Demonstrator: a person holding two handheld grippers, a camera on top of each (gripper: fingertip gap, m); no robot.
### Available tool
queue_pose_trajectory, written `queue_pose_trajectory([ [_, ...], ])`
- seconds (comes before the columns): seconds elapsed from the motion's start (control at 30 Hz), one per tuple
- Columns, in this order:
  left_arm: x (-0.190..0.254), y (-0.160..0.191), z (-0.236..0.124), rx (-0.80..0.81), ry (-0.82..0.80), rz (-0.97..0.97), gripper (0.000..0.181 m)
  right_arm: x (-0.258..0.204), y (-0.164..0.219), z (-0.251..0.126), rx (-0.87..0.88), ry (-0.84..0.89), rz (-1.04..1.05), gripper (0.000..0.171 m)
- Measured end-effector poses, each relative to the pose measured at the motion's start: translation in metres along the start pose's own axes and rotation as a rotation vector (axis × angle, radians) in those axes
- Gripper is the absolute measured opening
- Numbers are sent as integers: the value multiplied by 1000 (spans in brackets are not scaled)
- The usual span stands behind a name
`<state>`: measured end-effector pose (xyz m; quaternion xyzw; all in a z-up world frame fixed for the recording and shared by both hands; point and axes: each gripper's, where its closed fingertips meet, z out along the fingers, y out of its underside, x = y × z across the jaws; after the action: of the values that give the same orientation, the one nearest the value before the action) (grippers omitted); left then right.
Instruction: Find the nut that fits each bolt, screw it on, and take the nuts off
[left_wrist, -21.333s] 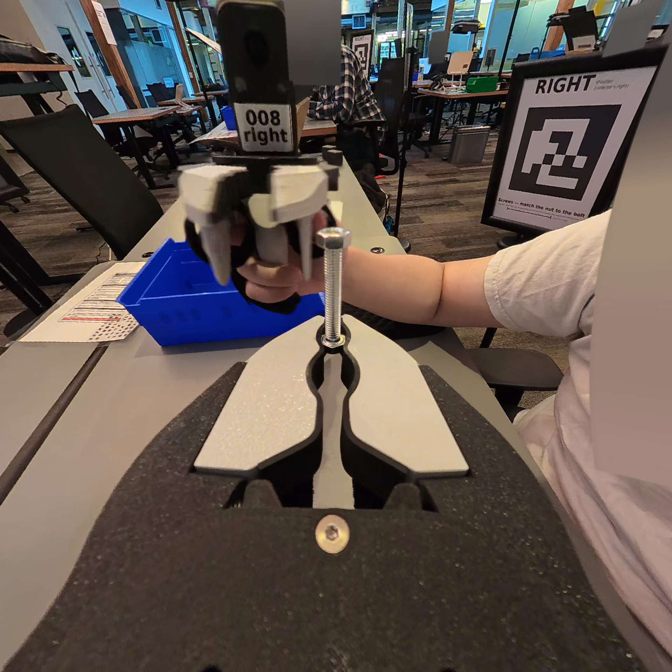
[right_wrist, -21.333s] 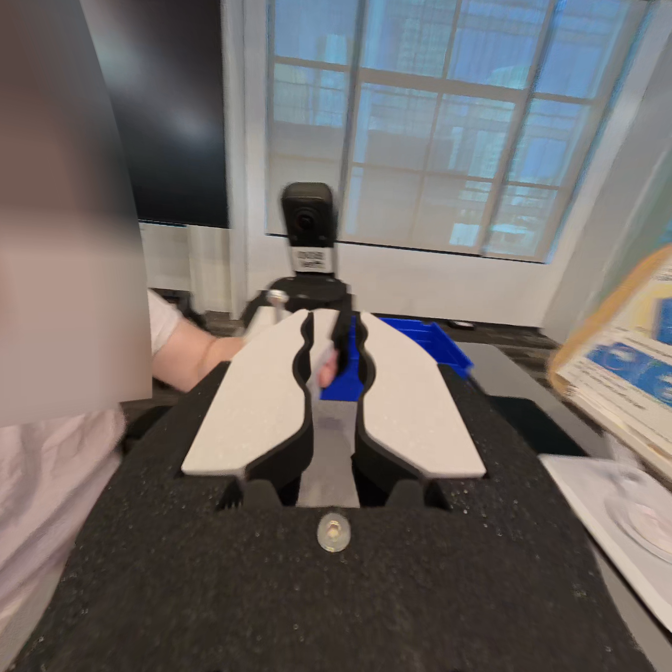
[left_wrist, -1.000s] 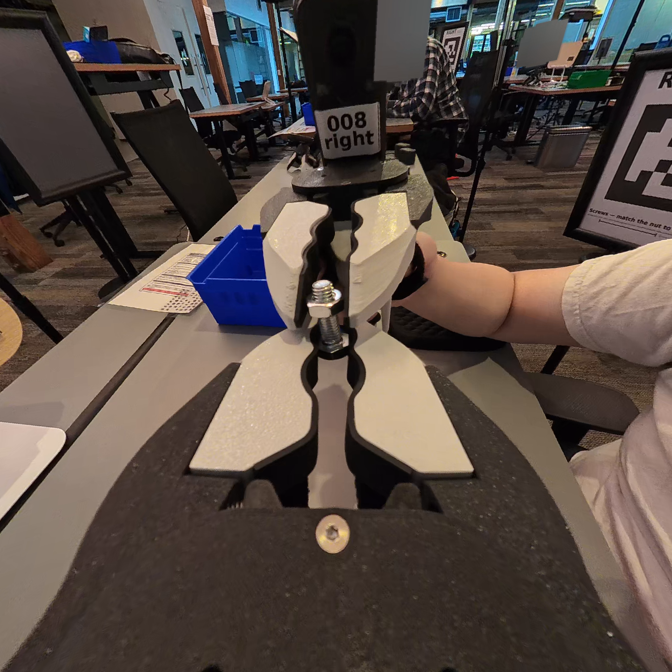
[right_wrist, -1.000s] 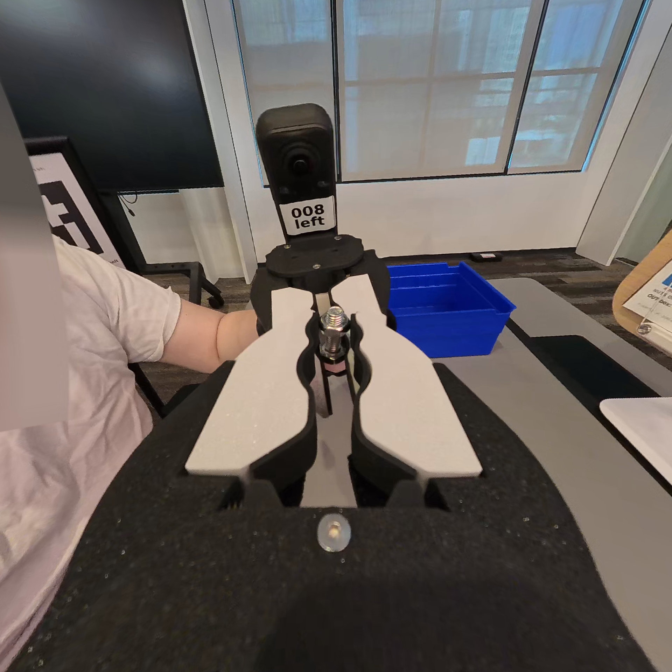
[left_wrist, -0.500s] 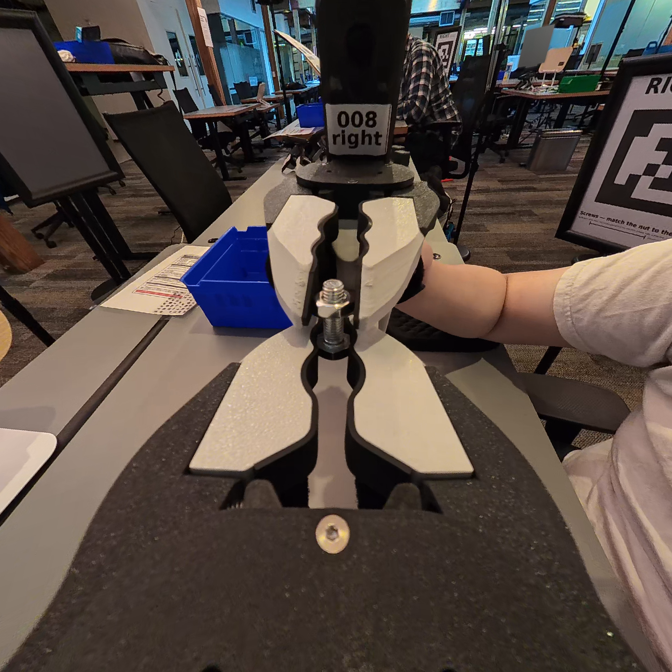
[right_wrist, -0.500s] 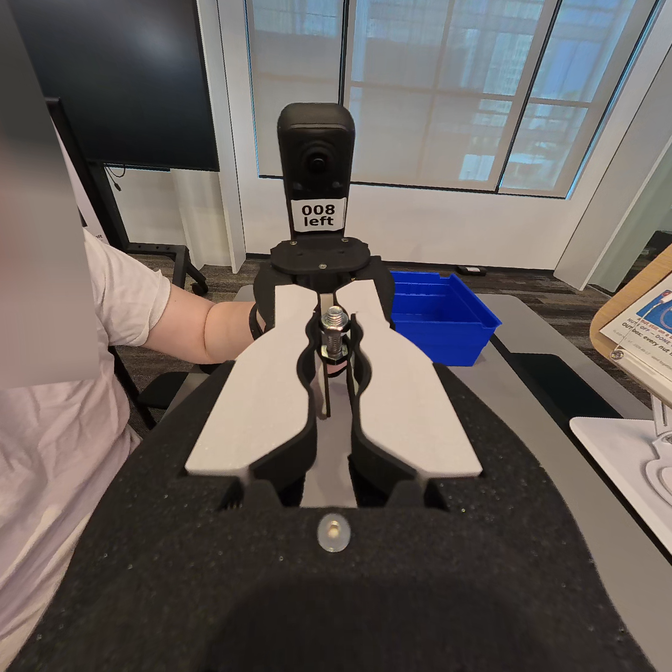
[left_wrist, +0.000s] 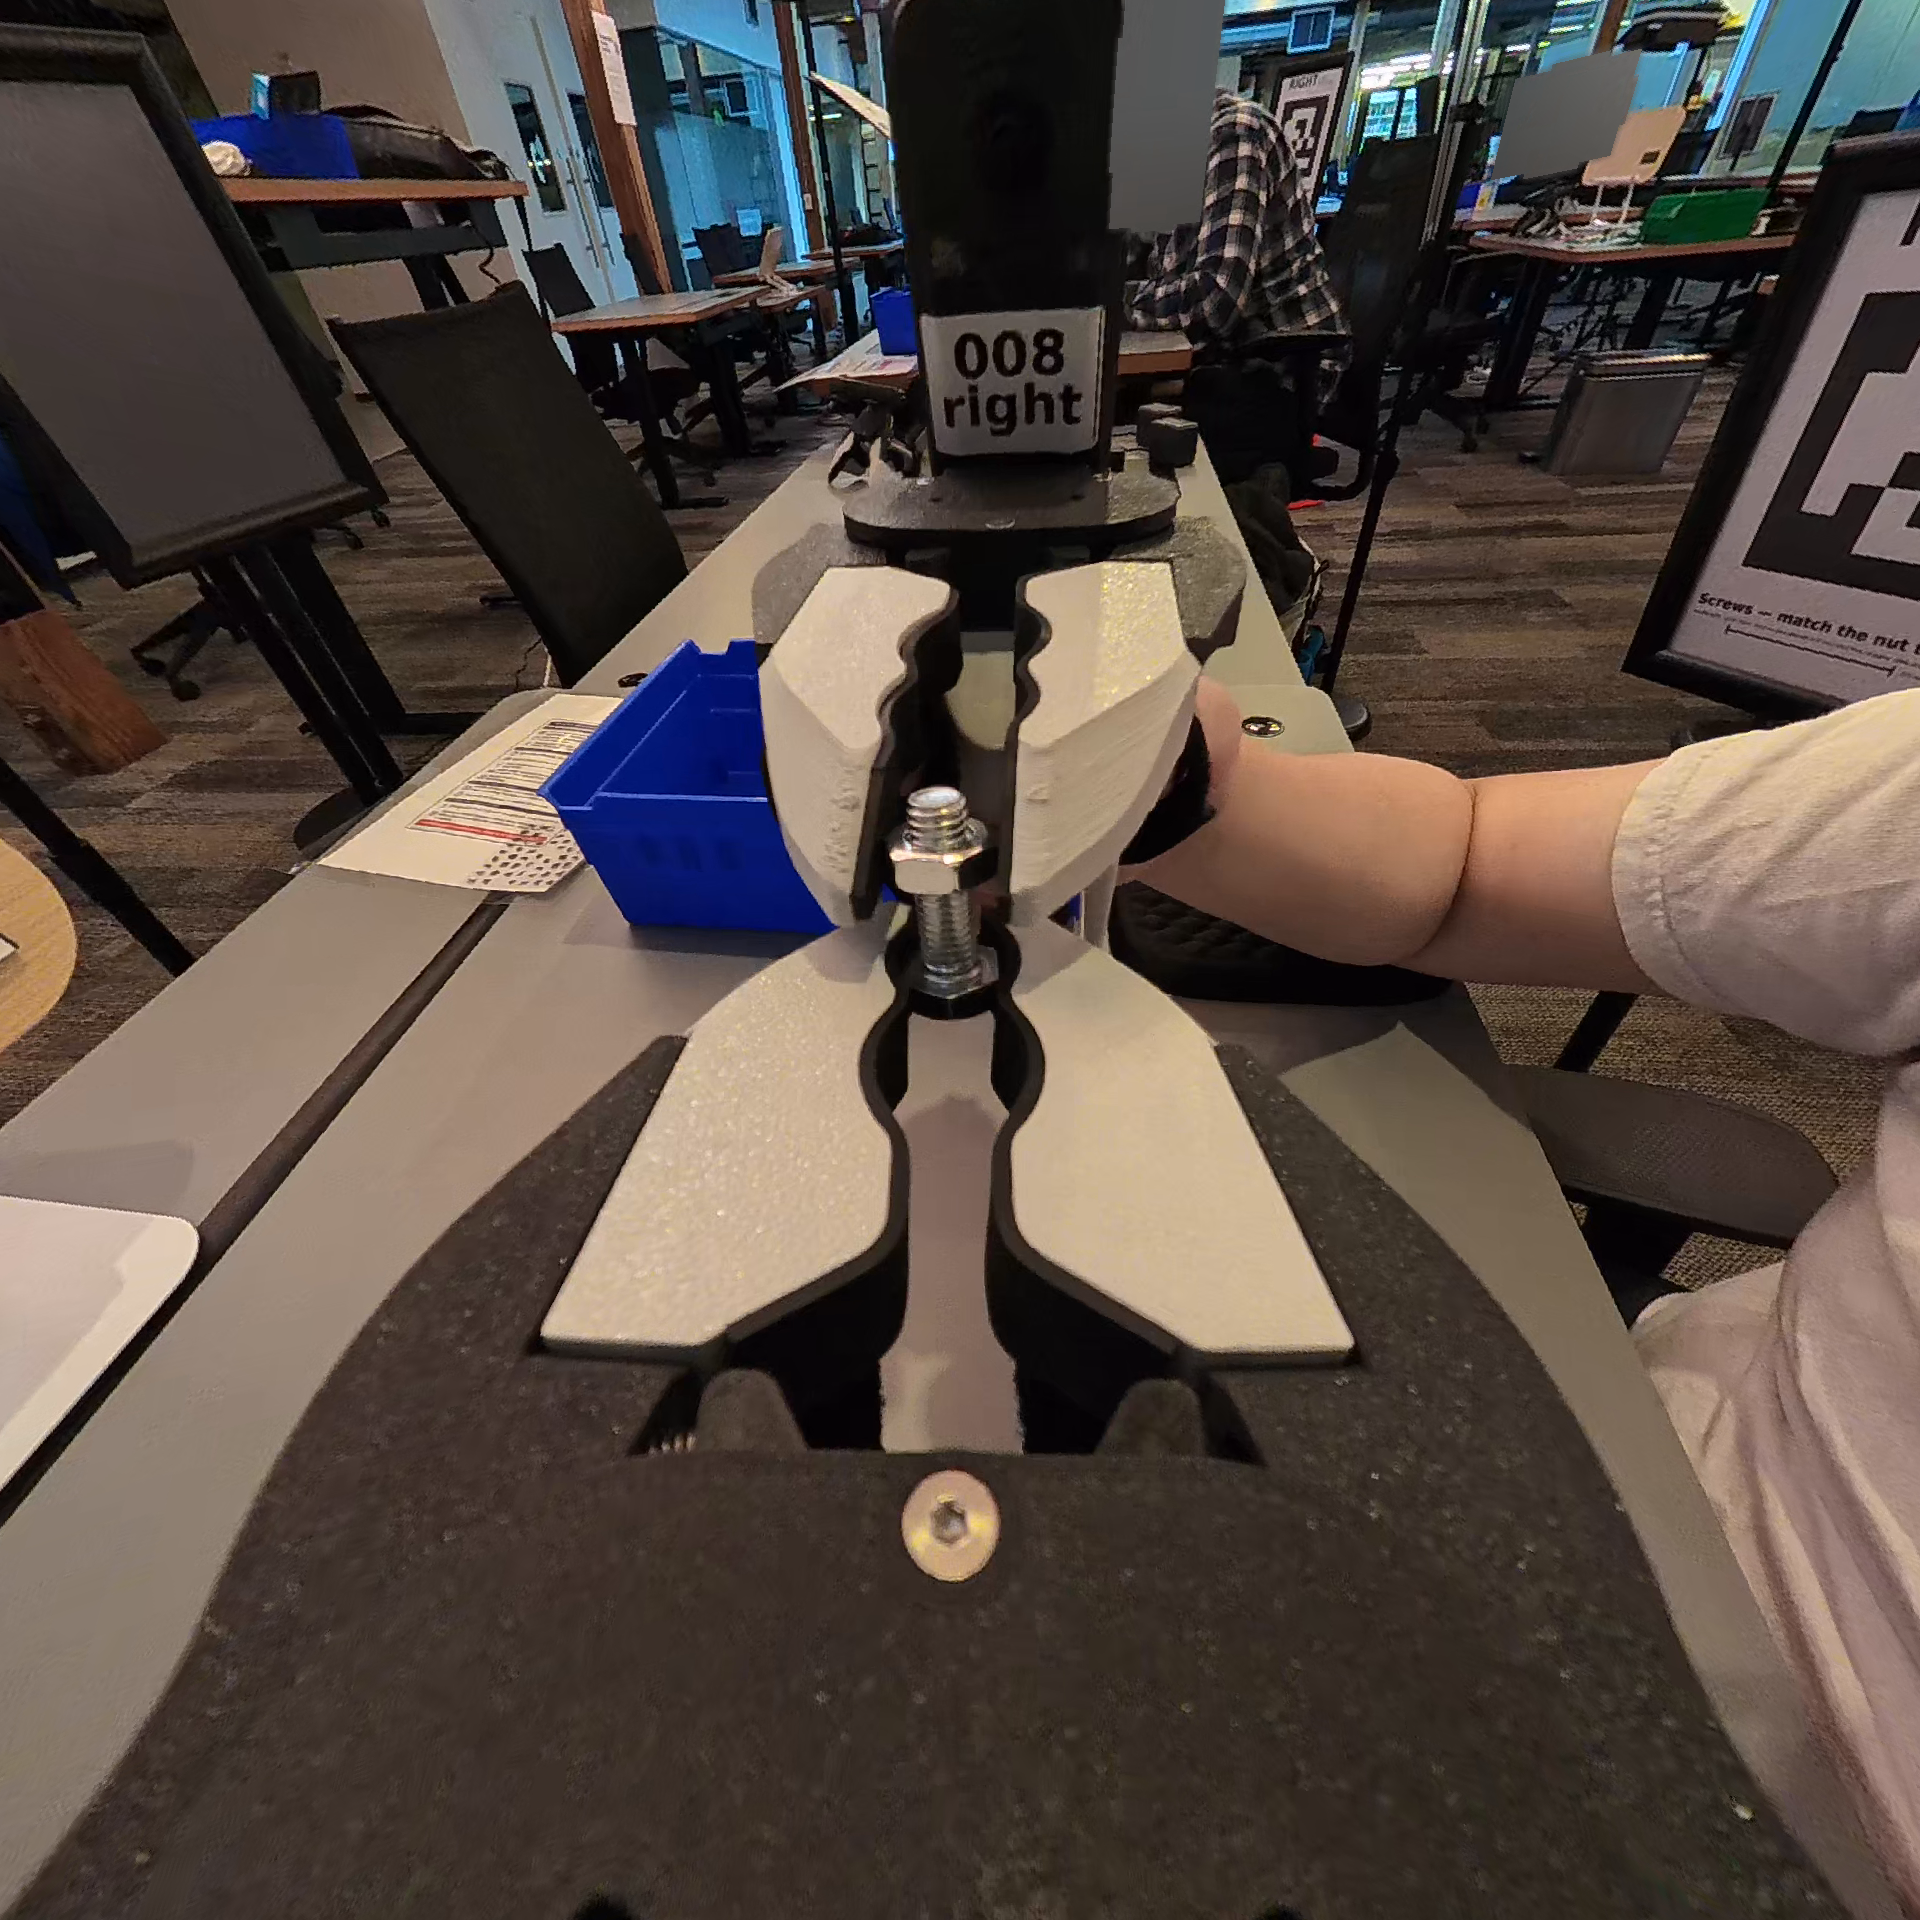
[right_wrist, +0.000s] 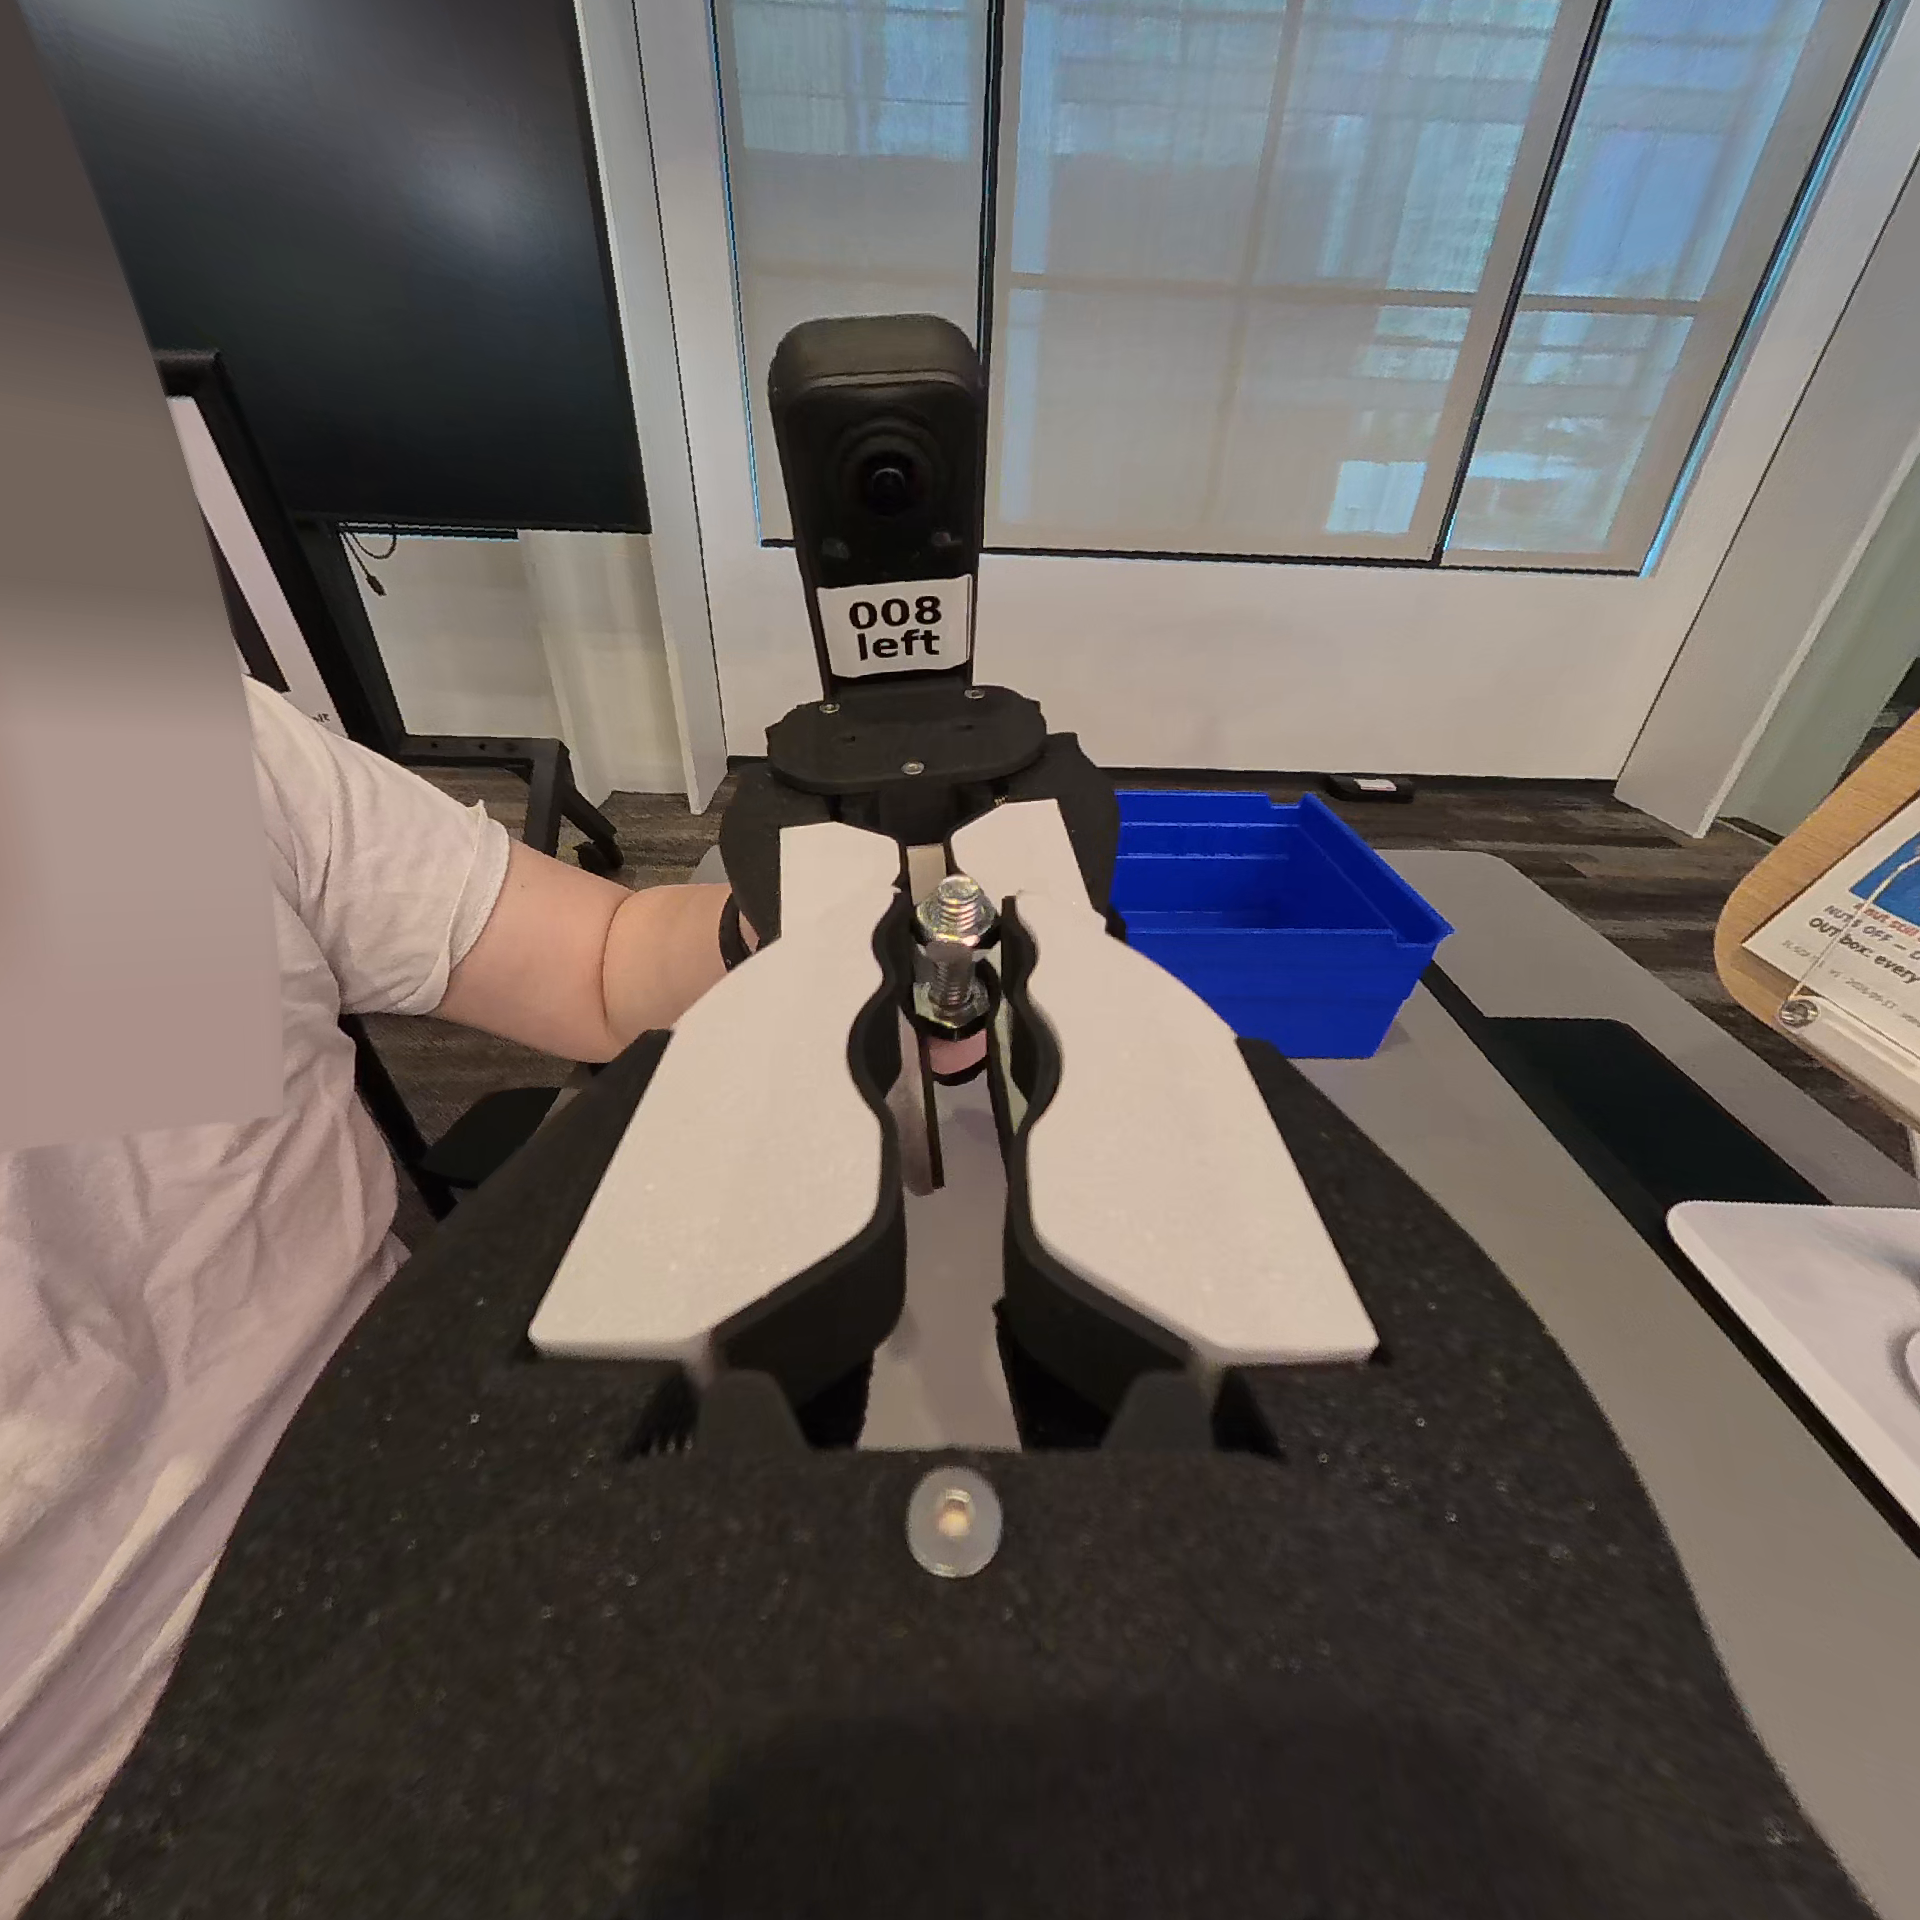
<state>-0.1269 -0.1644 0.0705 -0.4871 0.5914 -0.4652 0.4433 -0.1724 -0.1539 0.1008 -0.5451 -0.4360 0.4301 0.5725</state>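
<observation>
Now the nut (left_wrist: 935, 858) is sitting lower, thread showing above.
Left gripper (left_wrist: 948, 992) is clamping the bolt (left_wrist: 943, 925); right gripper (right_wrist: 951, 961), at twelve o'clock, is pinching the nut, tightening.

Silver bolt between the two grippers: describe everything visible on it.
The silver threaded metal bolt stands upright in the air above the grey table. The left gripper is closed on its lower end, the head hidden. A silver hex nut sits below the bare thread tip, clamped by the right gripper.
</observation>
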Motion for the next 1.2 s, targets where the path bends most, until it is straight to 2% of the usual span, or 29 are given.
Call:
queue_pose_trajectory([
  [0.3, -4, 4, 0, -31, -30, 3, 9, 3, 2, -1, -6, 5, 3, 16],
  [0.43, -10, 7, 0, -53, -61, 1, 9, 7, -1, -5, -16, 44, -18, 26],
  [0.53, -10, 8, 1, -52, -60, 0, 9, 8, -2, -7, -17, 51, -14, 21],
  [0.77, -8, 2, -3, -17, -34, -27, 9, 19, -1, -19, -39, 82, -21, 18],
  [0.93, -8, 3, -3, -21, -34, -28, 9, 9, -9, -15, 26, 9, 47, 17],
  [1.2, -4, 0, -4, -16, -24, -21, 9, 20, -3, -21, -1, 49, 38, 16],
])
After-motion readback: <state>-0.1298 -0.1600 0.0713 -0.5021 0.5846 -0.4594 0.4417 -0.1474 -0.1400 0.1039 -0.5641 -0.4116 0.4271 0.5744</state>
